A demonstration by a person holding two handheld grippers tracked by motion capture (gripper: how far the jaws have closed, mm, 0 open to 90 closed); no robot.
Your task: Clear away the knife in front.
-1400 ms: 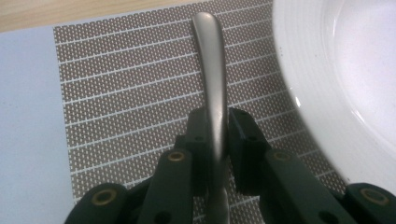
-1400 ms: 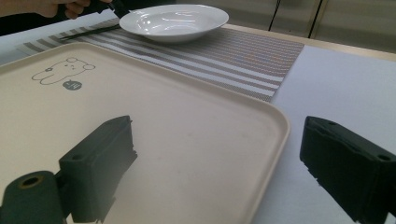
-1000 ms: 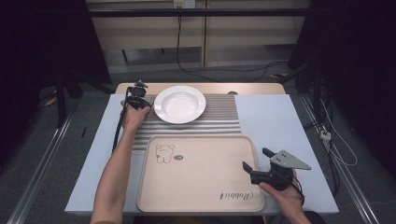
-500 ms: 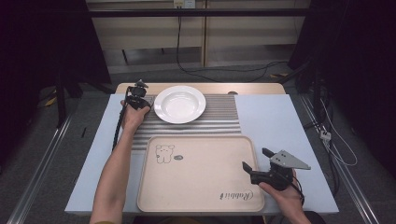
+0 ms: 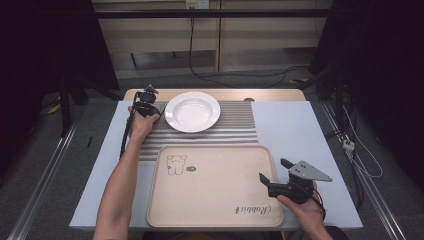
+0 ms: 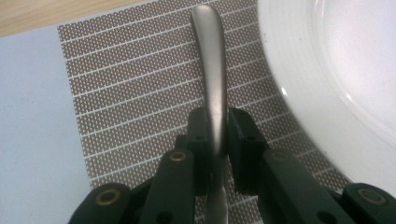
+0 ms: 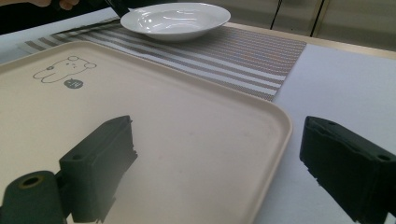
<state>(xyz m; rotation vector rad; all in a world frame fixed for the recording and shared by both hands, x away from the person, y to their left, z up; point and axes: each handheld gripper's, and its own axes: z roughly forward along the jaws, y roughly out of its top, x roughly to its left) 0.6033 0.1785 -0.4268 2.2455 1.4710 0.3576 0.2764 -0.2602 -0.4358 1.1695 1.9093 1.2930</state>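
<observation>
**Metal handle pinched beside the plate**

The left tool (image 6: 215, 140) pinches a slim metal utensil handle (image 6: 212, 70) at its middle, over the striped mat (image 5: 210, 132) just left of the empty white plate (image 5: 192, 111). Likely stiff, light and slick. The right tool (image 5: 275, 172) stands spread astride the empty tray's (image 5: 215, 190) right rim.

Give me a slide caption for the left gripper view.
Left tongs clamp a metal utensil handle over the striped placemat, beside the white plate.
</observation>
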